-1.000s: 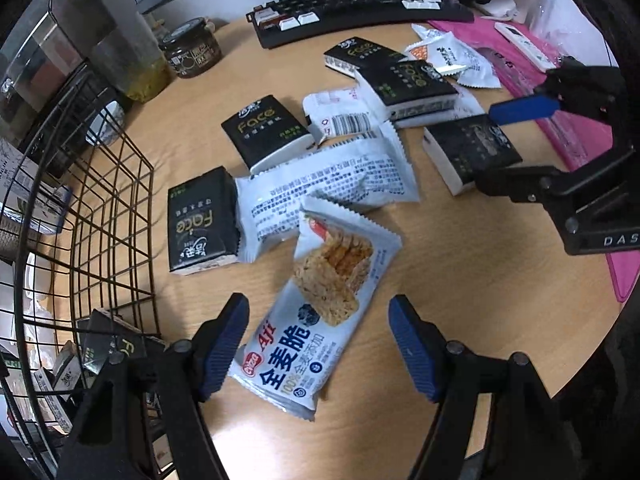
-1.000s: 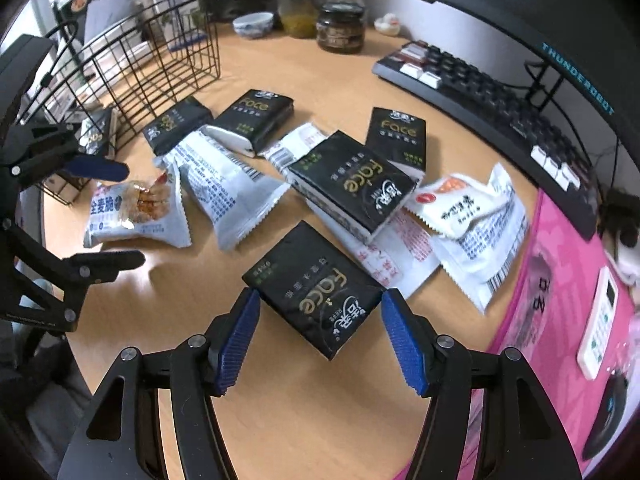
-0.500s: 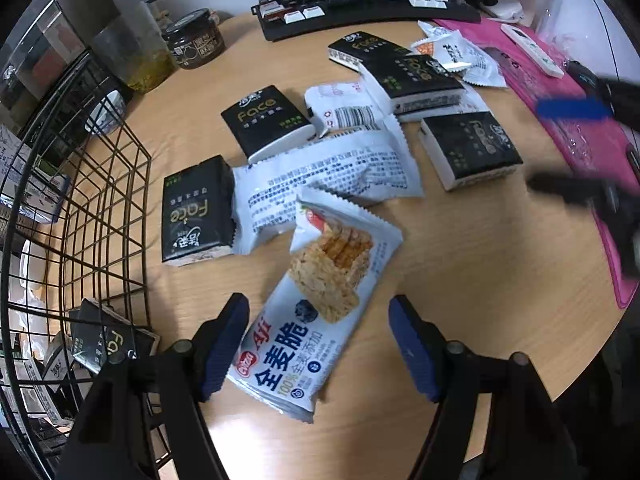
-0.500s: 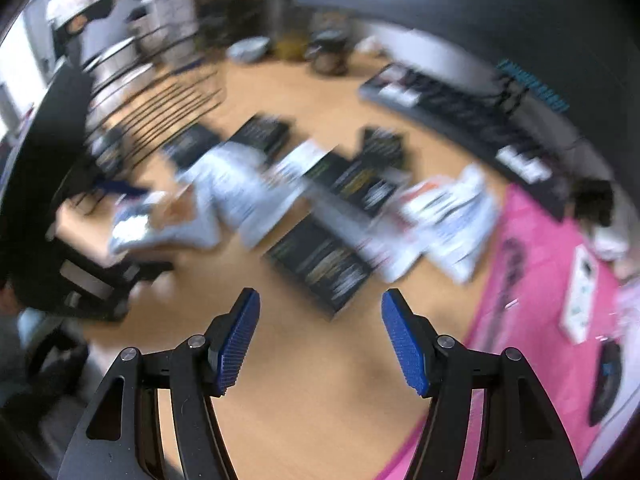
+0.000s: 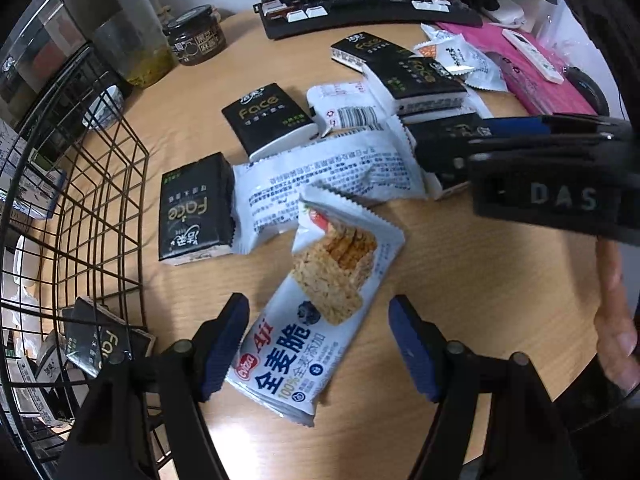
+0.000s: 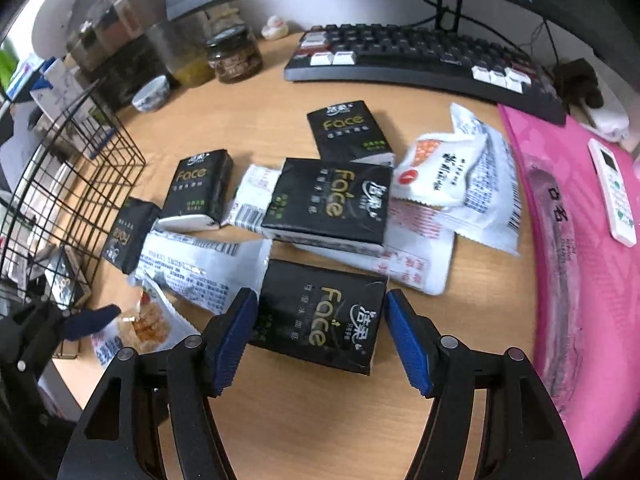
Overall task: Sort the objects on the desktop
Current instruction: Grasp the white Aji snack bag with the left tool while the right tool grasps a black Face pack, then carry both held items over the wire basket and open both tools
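The left claw (image 5: 318, 344) hangs low over the worktop (image 5: 460, 292) with its blue pads spread wide, and the whole-wheat cracker packet (image 5: 316, 320) lies flat between them, neither pad touching the wrapper. Over on the other side, the right claw (image 6: 318, 336) is just as wide apart, straddling the nearest black Face tissue pack (image 6: 320, 314); the left pad sits right at the pack's edge, though real contact cannot be made out, and the right pad stands just clear. That pack lies on the wood, tilted a little, at the near end of the pile. Behind it, another Face pack (image 6: 330, 202) sits on top of white snack wrappers (image 6: 452, 184), with two more black packs (image 6: 200, 188) off to the left. The wire basket (image 5: 80, 216) stands at the left edge of the worktop, a black tissue pack (image 5: 100, 344) inside it. At the back, a keyboard (image 6: 420, 56) and a dark jar (image 6: 234, 56); a pink mat (image 6: 580, 240) runs along the right.
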The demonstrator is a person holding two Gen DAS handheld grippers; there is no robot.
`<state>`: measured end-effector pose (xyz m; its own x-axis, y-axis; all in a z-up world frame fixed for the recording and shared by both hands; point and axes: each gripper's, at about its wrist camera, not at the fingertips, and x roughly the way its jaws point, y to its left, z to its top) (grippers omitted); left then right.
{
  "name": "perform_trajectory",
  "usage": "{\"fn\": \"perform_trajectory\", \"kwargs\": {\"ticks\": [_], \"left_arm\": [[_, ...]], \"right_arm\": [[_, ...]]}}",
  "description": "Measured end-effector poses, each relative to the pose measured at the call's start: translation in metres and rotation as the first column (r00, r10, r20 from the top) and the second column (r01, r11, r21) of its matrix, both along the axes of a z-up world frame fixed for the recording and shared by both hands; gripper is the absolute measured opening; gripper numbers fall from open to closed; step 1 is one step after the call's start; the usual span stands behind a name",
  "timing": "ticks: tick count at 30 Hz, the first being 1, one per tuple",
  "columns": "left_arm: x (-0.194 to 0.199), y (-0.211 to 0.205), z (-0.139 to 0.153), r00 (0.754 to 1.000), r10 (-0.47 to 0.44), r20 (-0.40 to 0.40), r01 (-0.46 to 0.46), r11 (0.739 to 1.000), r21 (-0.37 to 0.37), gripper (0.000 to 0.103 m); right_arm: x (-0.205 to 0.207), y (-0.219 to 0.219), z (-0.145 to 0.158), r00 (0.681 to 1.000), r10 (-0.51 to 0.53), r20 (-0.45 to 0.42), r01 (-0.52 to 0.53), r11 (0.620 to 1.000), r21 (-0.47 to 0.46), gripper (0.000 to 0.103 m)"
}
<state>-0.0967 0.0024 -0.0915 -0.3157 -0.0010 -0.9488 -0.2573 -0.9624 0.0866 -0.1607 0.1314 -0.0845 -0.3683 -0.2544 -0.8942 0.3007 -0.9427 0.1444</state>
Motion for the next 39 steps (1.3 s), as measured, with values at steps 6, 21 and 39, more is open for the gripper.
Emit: {"fn": "perform_trajectory", "kwargs": {"ticks": [6,21,39], "left_arm": [[-0.002,-0.004,-0.001,1.0,0.014,-0.001,-0.014,1.0,0.004,0.076],[0.0,-0.002,0.006,0.997,0.073,0.014,-0.074,0.994,0.082,0.039],[0.034,-0.062,0.123,0.953,0.214,-0.213,-0.199,0.976,0.089,0.039]], "right_arm": [[0.0,-0.015,-0.004,1.0,0.016,-0.01,-0.016,0.999,0.038,0.069],[0.021,0.045,0.006,1.0,-0.008,-0.016,0.009,0.998,0.068,0.063],[0.065,-0.029,0.113,0.956,0.206,-0.21,-0.209,0.978,0.007,0.063]]}}
